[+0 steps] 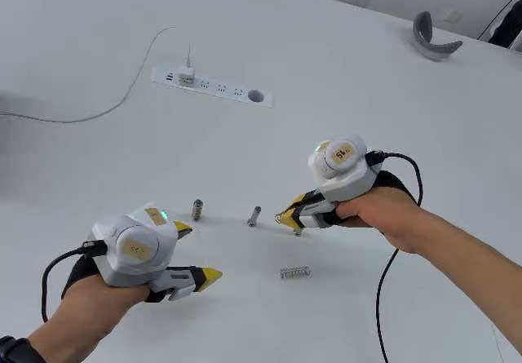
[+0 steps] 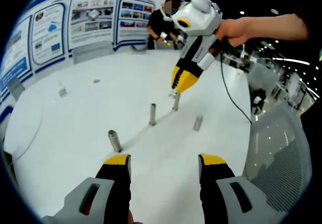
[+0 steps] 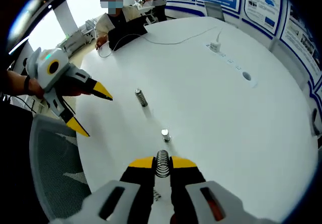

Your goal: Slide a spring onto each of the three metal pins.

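Right claw point(image 1: 289, 217) is pinched shut on a spring point(image 3: 161, 163). It grips the spring by its side, so the hole at the end is free. The claw holds the spring right over the right pin point(image 2: 176, 103), with the spring's end at the pin's top. That is because the spring has to line up with the pin before it can slide down. I cannot tell if the pin is inside the spring yet.

Left claw point(image 1: 196, 254) is wide open and holds nothing. It hangs low over the bench point(image 1: 342, 77), close to the person and apart from the pins. I think this is so it is out of the way but ready to help.

The 3 pins stand up in a row. The left pin point(image 1: 196, 209) already has a spring on it. The middle pin point(image 1: 254, 216) is bare. 1 loose spring point(image 1: 295, 272) lies flat on the bench near the right claw, easy to grab for the middle pin. So I think 1 pin is done, 1 is being done, and 1 is left.
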Action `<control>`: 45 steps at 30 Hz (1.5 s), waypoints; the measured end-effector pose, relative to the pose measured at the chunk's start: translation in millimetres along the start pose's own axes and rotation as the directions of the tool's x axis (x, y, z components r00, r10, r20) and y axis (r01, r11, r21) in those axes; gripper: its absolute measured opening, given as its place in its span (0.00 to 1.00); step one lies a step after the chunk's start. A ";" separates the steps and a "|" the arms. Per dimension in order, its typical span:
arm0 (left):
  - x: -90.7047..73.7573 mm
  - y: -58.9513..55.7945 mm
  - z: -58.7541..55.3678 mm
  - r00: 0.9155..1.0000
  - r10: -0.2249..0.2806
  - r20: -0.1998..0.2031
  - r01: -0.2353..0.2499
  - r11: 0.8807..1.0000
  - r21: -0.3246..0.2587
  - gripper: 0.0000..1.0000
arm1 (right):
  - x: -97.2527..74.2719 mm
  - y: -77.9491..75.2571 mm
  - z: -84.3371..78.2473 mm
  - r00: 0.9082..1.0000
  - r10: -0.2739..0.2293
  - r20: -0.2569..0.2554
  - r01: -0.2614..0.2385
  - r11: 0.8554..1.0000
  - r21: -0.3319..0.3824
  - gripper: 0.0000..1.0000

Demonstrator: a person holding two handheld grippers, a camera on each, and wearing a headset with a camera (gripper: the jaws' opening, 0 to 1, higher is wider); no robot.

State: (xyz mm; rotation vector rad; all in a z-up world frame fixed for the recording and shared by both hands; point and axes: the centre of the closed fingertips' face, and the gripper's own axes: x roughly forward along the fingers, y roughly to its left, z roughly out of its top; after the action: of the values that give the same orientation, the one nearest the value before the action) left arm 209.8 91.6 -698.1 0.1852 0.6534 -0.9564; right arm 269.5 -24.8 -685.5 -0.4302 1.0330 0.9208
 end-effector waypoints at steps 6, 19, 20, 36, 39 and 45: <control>-2.5 3.9 -1.7 1.000 0.010 0.004 -0.010 1.000 -0.013 0.58 | 3.7 -2.5 4.6 1.000 0.002 -0.009 -0.002 1.000 -0.015 0.12; -7.7 16.2 -4.8 0.999 0.032 0.006 -0.032 0.999 -0.034 0.65 | 11.2 -8.3 15.0 1.000 0.007 -0.026 -0.008 0.999 -0.036 0.12; -8.2 16.8 -4.9 0.999 0.032 0.006 -0.032 0.999 -0.037 0.65 | 12.3 -8.4 15.6 1.000 0.008 -0.029 -0.009 0.999 -0.042 0.12; -12.8 22.2 -7.2 0.999 0.041 0.017 -0.040 0.997 -0.066 0.69 | 25.4 -6.2 25.4 0.998 0.028 -0.063 -0.033 0.996 -0.081 0.12; -14.3 23.6 -7.8 0.999 0.044 0.019 -0.043 0.997 -0.072 0.69 | 28.2 -6.3 26.8 0.997 0.030 -0.070 -0.036 0.995 -0.089 0.12; -16.7 25.4 -8.4 0.999 0.046 0.023 -0.044 0.996 -0.080 0.69 | 33.1 -4.3 26.3 0.995 0.038 -0.089 -0.047 0.994 -0.102 0.12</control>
State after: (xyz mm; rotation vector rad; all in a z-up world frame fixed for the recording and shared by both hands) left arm 219.9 121.5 -698.3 0.1172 0.6606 -0.8862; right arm 293.8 5.8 -702.4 -0.5409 1.0797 1.0046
